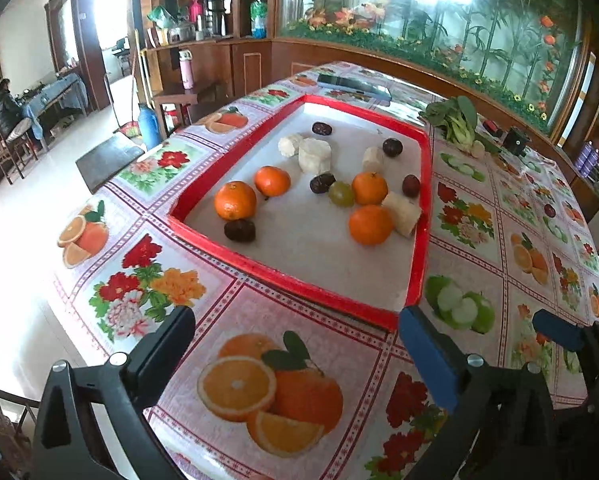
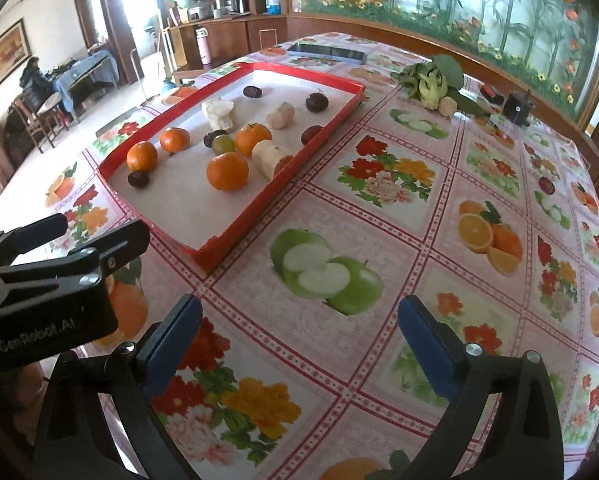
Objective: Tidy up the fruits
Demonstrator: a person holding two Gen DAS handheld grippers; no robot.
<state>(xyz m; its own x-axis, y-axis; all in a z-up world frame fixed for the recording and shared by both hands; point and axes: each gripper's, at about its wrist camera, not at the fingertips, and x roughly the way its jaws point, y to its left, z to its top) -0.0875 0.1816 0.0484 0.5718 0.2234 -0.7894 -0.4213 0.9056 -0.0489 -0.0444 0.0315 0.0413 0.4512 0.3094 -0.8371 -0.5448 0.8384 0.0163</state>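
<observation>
A red-rimmed tray (image 1: pixel 299 286) (image 2: pixel 259 200) with a white floor lies on the patterned tablecloth. It holds several oranges (image 1: pixel 234 201) (image 2: pixel 227 171), several dark plums (image 1: pixel 239 230), a green grape (image 1: pixel 341 194) and pale peeled chunks (image 1: pixel 314 155) (image 2: pixel 268 158), all loose and mixed. My left gripper (image 1: pixel 295 332) hovers open over the cloth just before the tray's near rim, nothing between its fingers. My right gripper (image 2: pixel 295 320) is open and empty too, over the cloth to the right of the tray. The left gripper's fingers (image 2: pixel 131 236) show at the left edge of the right wrist view.
A leafy green vegetable (image 1: pixel 455 120) (image 2: pixel 431 80) and a small black box (image 1: pixel 517 142) lie beyond the tray near the wall. A dark flat device (image 1: pixel 351 84) rests at the far end. The table drops off to the floor on the left; a person (image 1: pixel 3 100) sits far off.
</observation>
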